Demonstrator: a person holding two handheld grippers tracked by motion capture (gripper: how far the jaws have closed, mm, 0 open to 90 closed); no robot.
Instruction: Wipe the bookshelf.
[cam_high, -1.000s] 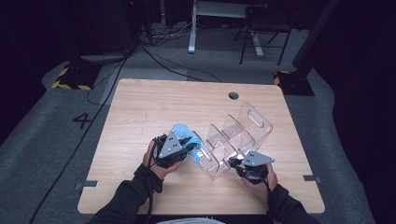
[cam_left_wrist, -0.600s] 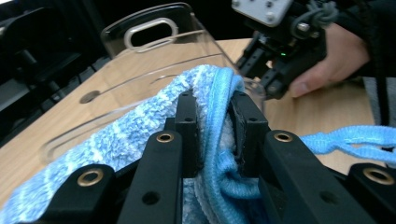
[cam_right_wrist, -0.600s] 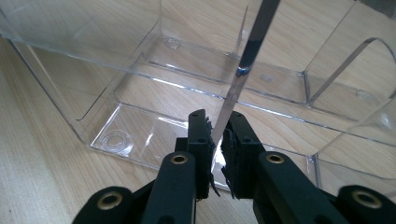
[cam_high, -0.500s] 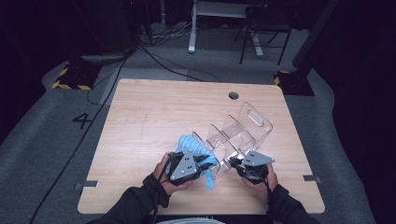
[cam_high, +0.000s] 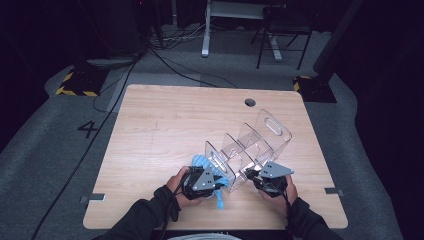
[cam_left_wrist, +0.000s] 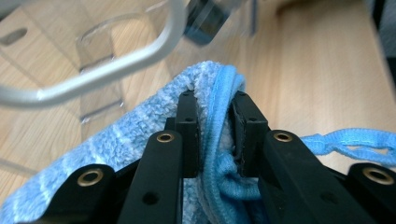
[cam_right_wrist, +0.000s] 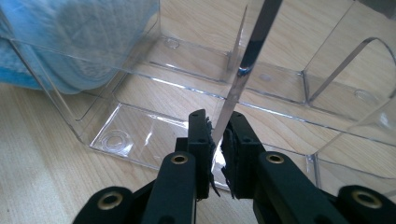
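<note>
**Cloth at the mouth of the clear organiser**

My left gripper (cam_high: 216, 181) has its jaws pinched narrow on a bunched blue cloth (cam_left_wrist: 140, 135); the left gripper view shows the terry fabric and its stitched hem squeezed between the two black pads, with a loose blue loop (cam_left_wrist: 355, 140) trailing off to the right. The cloth sits at the near left end of the clear acrylic organiser (cam_high: 250, 145), touching its nearest divider, near the front edge of the worktop (cam_high: 165, 115).

My right gripper (cam_right_wrist: 215, 135) is clamped on a thin clear wall of that organiser, the jaws nearly together with the sheet's edge running up between them. I judge this grip is there to brace the light rack so it does not slide or tip while the cloth is pushed against it. The organiser lies on a diagonal, from near left to far right, its compartments open upward.

For room: the nearest compartment (cam_right_wrist: 154, 135) looks bare, its floor visible through the plastic in the right gripper view, and the blue bulk presses against its outer left wall. The rounded top edge of a divider (cam_left_wrist: 107, 70) crosses just above the cloth in the left gripper view, so I would need to lift over that lip. The far and left parts of the worktop are open; the near edge is close behind both hands.
</note>
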